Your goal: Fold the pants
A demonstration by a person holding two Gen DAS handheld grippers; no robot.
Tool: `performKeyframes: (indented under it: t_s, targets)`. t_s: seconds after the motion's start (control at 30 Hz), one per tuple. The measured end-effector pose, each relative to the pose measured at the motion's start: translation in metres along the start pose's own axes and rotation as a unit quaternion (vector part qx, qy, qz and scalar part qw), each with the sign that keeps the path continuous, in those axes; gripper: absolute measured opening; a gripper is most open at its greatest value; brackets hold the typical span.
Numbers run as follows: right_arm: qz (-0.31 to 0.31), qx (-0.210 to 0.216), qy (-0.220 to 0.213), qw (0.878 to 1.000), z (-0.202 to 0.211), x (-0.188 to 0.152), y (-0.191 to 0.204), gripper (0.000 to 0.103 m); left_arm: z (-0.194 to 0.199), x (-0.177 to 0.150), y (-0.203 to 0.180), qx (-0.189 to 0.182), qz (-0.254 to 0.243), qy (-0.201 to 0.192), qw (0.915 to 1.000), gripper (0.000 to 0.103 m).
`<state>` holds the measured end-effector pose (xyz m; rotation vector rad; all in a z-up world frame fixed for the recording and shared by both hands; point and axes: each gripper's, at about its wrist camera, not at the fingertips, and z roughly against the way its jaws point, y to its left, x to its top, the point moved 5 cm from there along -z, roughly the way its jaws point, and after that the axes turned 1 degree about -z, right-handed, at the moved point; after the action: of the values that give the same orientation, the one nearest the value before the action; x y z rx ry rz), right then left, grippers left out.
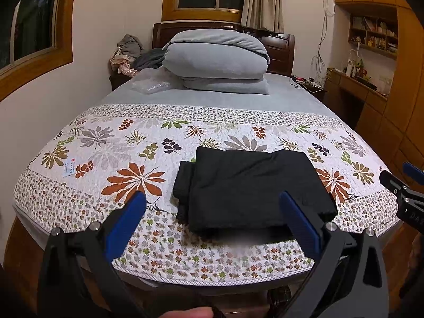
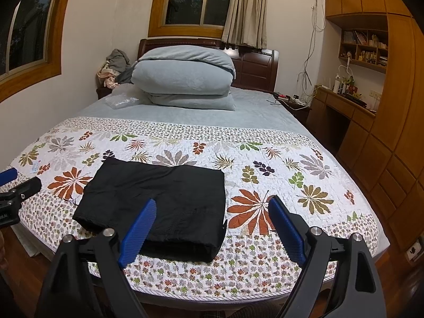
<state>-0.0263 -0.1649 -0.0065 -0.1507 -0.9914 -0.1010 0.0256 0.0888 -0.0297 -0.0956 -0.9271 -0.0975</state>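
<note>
Black pants [image 1: 251,190] lie folded into a compact rectangle on the floral quilt [image 1: 111,159] near the foot of the bed. They also show in the right wrist view as the pants [image 2: 159,201], left of centre. My left gripper [image 1: 212,201] hovers in front of the bundle, open, blue fingers [image 1: 127,220] apart with nothing between them. My right gripper [image 2: 212,206] is open too, held back from the bed edge, its left finger in front of the pants without touching. Its tip appears as the right gripper [image 1: 402,182] at the right edge of the left wrist view.
Stacked grey-blue bedding [image 2: 185,79] sits at the headboard with a clear plastic bag [image 2: 119,102] and a heap of clothes [image 2: 114,66] to its left. Wooden desk and cupboards [image 2: 371,132] line the right wall. The bed's foot edge [image 2: 212,295] is close below the grippers.
</note>
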Motion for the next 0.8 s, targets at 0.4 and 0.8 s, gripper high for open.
performKeyframes:
  t_s: [0.4, 0.8]
  targets:
    - [0.002, 0.000, 0.000, 1.000, -0.0009, -0.0003, 0.0004, 0.088, -0.0009, -0.0006, -0.0013, 0.000, -0.005, 0.001, 1.0000, 0.101]
    - [0.005, 0.001, -0.002, 1.000, -0.0001, 0.0021, 0.0009, 0.088, -0.0011, -0.0008, -0.0023, -0.002, -0.006, 0.001, 1.0000, 0.101]
